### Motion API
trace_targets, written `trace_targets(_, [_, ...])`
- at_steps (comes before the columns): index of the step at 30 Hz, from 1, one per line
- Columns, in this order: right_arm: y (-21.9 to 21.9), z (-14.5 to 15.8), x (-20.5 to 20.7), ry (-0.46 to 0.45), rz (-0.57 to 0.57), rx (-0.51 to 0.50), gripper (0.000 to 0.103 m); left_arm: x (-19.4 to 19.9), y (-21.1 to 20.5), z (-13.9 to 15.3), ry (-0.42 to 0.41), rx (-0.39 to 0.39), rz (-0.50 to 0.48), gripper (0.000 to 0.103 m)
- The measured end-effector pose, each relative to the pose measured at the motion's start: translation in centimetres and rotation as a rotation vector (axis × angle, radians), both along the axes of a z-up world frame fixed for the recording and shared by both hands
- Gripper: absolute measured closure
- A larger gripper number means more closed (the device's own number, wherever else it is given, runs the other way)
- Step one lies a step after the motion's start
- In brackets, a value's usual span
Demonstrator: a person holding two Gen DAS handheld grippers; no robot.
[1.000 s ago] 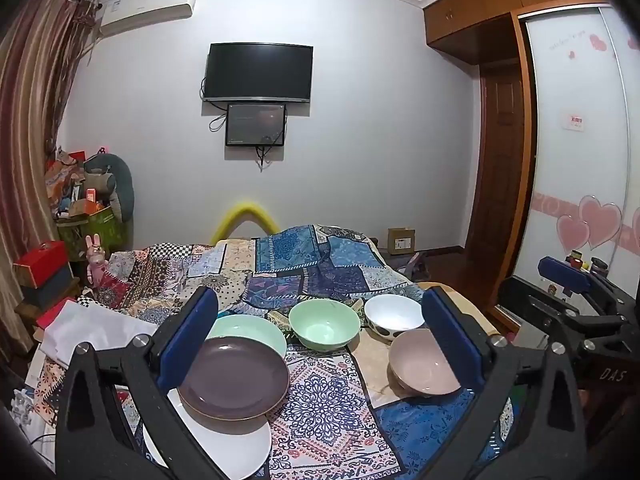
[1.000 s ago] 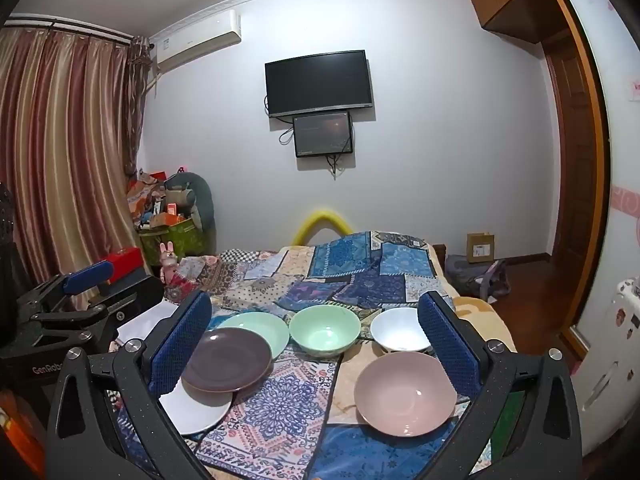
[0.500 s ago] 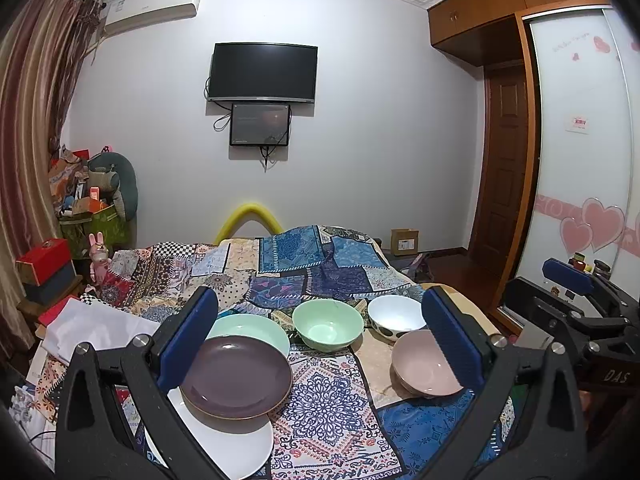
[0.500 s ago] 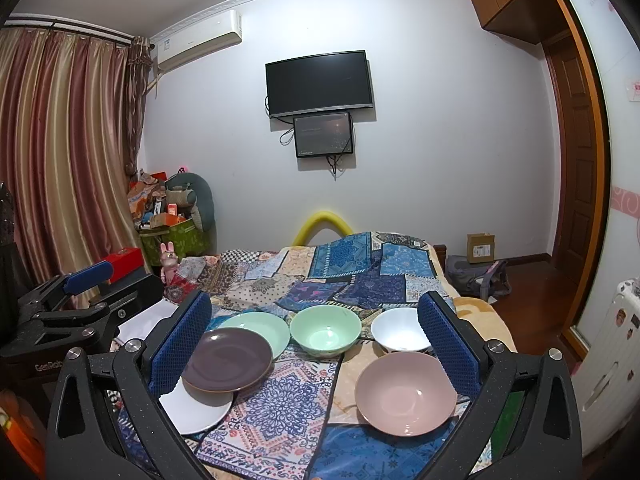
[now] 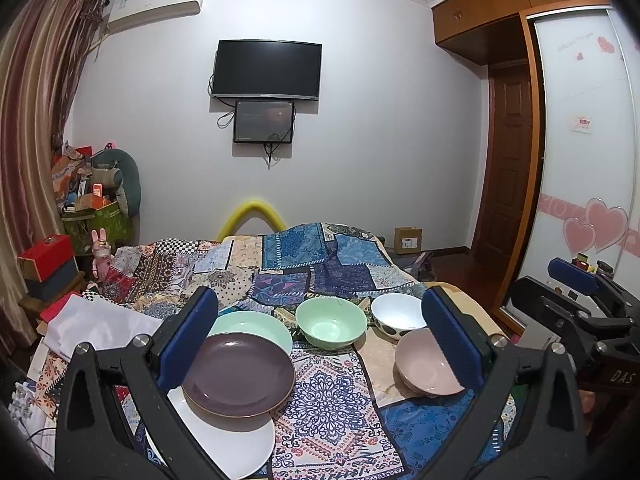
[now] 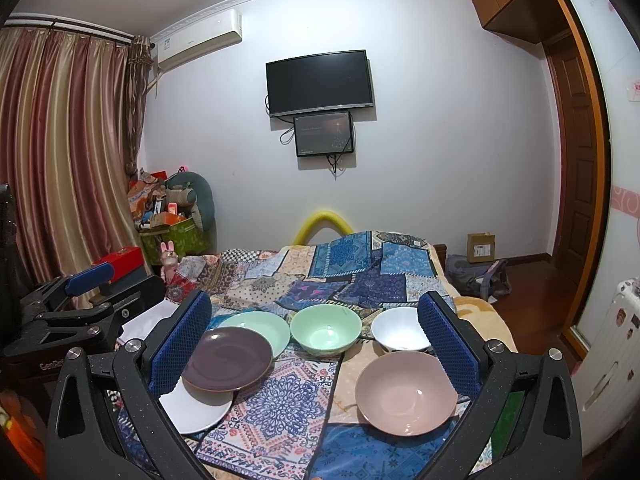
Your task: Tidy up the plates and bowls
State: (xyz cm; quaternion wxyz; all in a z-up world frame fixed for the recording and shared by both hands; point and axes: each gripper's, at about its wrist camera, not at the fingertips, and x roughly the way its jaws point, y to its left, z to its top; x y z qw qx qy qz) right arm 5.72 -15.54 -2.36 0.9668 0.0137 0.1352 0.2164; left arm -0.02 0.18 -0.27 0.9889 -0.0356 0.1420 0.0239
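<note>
Hovering over bed (image 6: 360,276), both claws spread wide, empty: left gripper (image 5: 320,344), right gripper (image 6: 316,344). Near left: purple plate (image 6: 228,358) overlapping white plate (image 6: 196,408) and green plate (image 6: 260,326). Far middle: green bowl (image 6: 326,334), white bowl (image 6: 400,330). Near right: pink bowl (image 6: 406,392). Likely rigid, glossy, slippery, breakable; best pinched at the rim, lifted level off soft quilt.

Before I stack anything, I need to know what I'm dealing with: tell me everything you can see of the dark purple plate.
The dark purple plate is round, shallow and glossy, apparently glazed ceramic, with a thin brownish rim. It is empty and sits slightly tilted, its near edge overlapping the white plate and its far edge overlapping the pale green plate. It lies on the patchwork cloth, left of the bowls. No gripper touches it.
</note>
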Motion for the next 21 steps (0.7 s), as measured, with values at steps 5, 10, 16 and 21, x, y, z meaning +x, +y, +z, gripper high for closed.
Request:
trace_targets(5, [-0.01, 0.06, -0.02, 0.001, 0.000, 0.000, 0.000, 0.00, 0.06, 0.01, 0.004, -0.002, 0.000, 0.000])
trace_targets(10, [-0.04, 0.08, 0.01, 0.001, 0.000, 0.001, 0.000, -0.08, 0.14, -0.09, 0.005, -0.003, 0.004, 0.000])
trace_targets(16, [-0.06, 0.11, 0.02, 0.002, 0.001, 0.001, 0.000, 0.09, 0.13, -0.06, 0.008, -0.004, 0.003, 0.000])
trace_targets(21, [-0.02, 0.04, -0.02, 0.001, -0.001, 0.000, 0.000, 0.11, 0.13, -0.34, 0.012, -0.005, 0.003, 0.000])
